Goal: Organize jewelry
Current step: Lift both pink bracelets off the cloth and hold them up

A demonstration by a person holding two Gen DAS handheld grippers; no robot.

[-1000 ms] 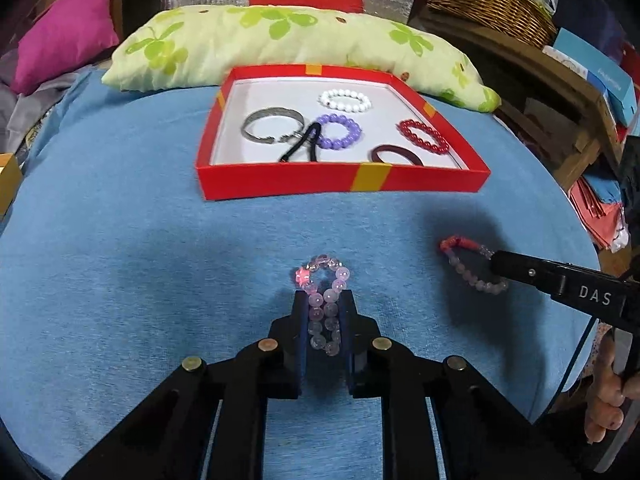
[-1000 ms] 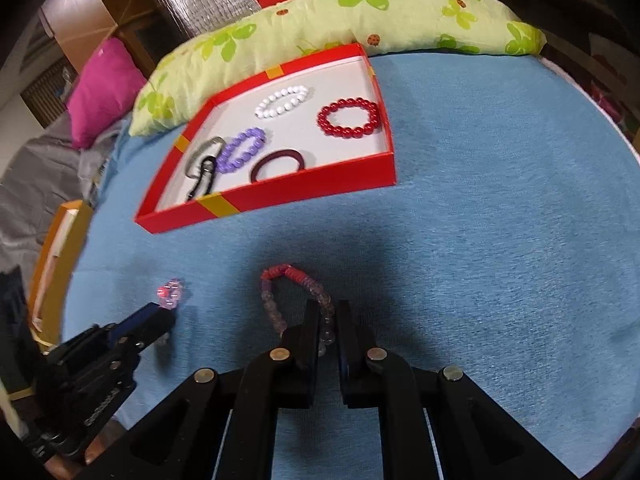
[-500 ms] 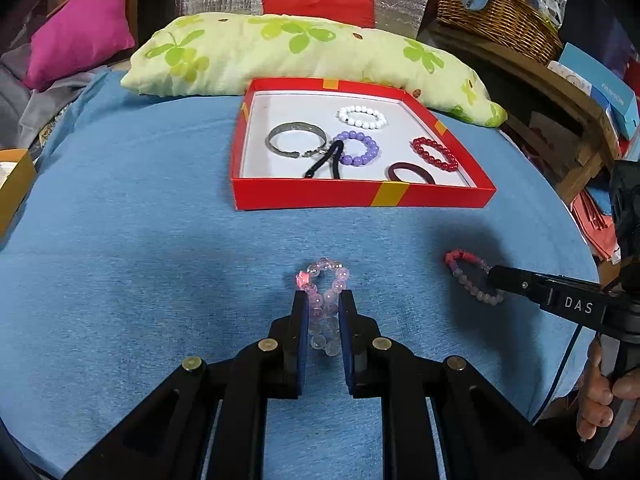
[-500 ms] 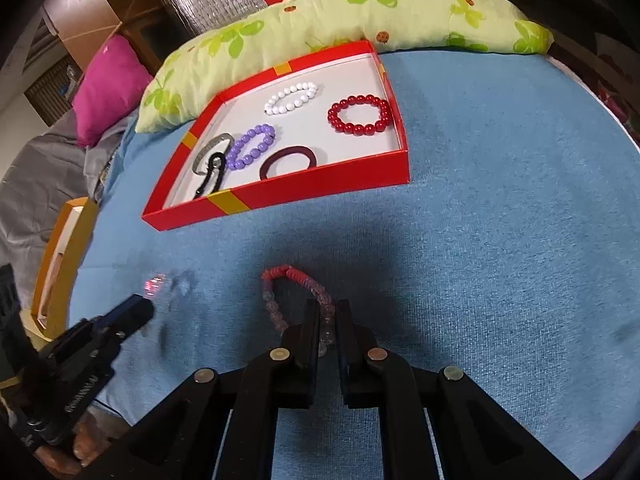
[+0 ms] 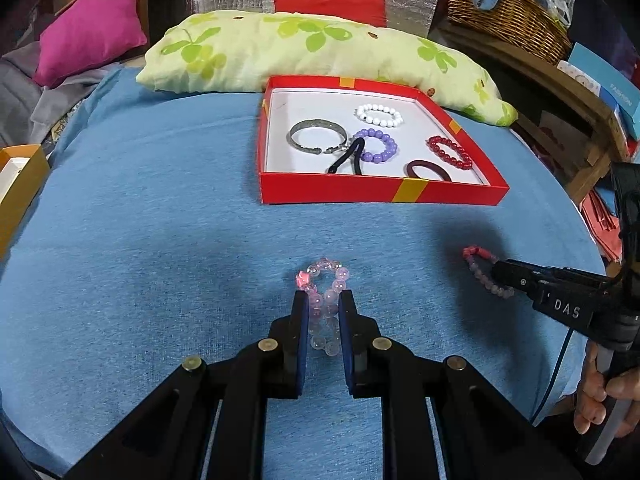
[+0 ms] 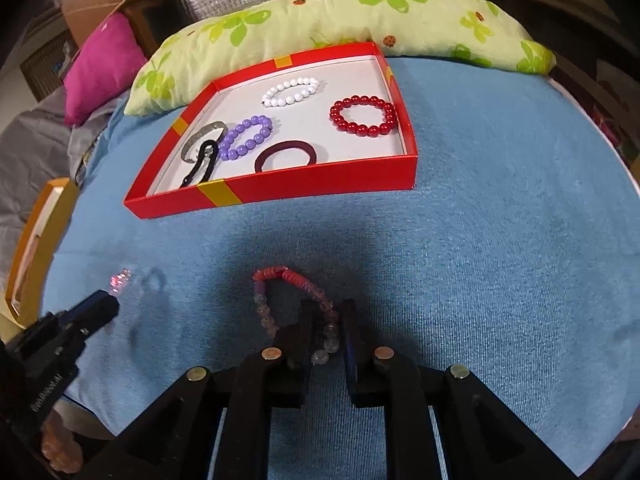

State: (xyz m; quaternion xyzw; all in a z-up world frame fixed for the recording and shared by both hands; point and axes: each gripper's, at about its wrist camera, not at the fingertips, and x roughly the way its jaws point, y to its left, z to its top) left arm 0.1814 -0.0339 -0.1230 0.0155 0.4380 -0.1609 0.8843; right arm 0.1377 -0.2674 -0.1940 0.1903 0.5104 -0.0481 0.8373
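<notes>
So both tongs have a bracelet each right now. The left gripper (image 5: 323, 308) is pinched on the pale pink bead bracelet (image 5: 325, 309), beads squeezed between the two pads with the loop poking out ahead of the tips, over the blue cloth (image 5: 160, 240). The right gripper (image 6: 327, 314) is clamped on one side of the mauve-and-red bracelet (image 6: 294, 300); the red end of the loop sticks out in front and a bit left of its tips. I can't tell for sure whether either one is lifted off the cloth or just resting on it. The red tray (image 5: 384, 193) sits straight ahead of both tongs, well apart, already holding a white bead bracelet (image 5: 379, 115), a purple one (image 5: 376, 149), a red one (image 6: 363, 116), a metal bangle (image 5: 317, 136) and a couple of dark hair ties. My guess on handling: these are light, floppy elastic strings of round glossy beads, so they'll sag and swing, and a single bead can squirt out of the pads. Best bet is gripping across two strands or between beads, and keeping the move to the tray slow.
</notes>
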